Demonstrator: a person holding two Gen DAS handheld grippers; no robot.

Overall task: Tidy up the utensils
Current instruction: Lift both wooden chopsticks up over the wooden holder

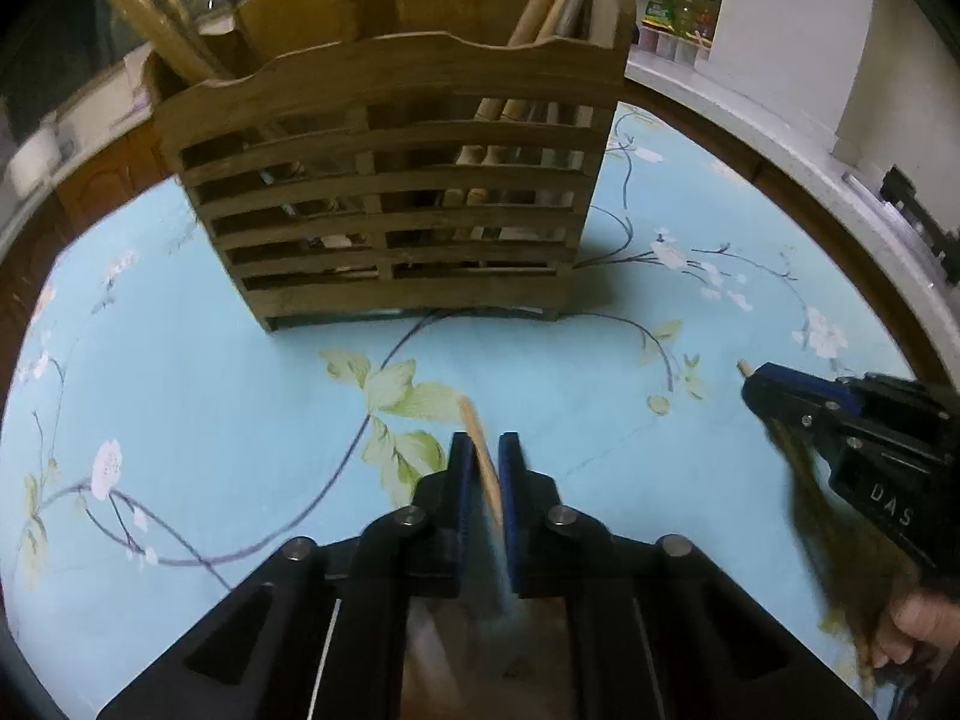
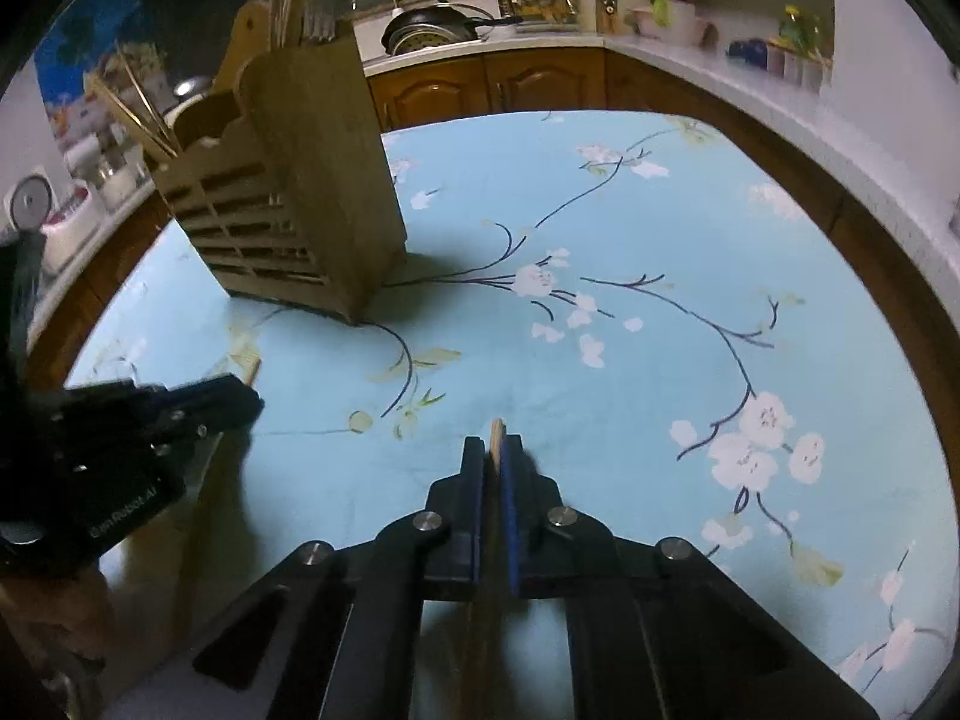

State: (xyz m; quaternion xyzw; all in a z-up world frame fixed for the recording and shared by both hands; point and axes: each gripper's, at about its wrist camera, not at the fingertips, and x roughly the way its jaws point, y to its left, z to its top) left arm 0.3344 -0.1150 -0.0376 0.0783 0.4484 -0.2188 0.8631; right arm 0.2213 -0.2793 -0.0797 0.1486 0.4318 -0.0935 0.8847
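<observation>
A slatted wooden utensil holder (image 1: 390,180) stands on the blue floral tablecloth (image 1: 210,372), with several wooden handles sticking out of it; it also shows in the right wrist view (image 2: 288,198). My left gripper (image 1: 485,456) is shut on a wooden utensil handle (image 1: 480,450), in front of the holder. My right gripper (image 2: 495,450) is shut on a thin wooden utensil (image 2: 497,438) whose tip pokes past the pads; it appears at the right of the left wrist view (image 1: 762,387). The left gripper shows at the left of the right wrist view (image 2: 240,399).
Brown cabinets (image 2: 510,84) and a white counter (image 2: 720,60) with pans, hanging utensils and bottles ring the table. The table's curved edge runs along the right (image 1: 810,198).
</observation>
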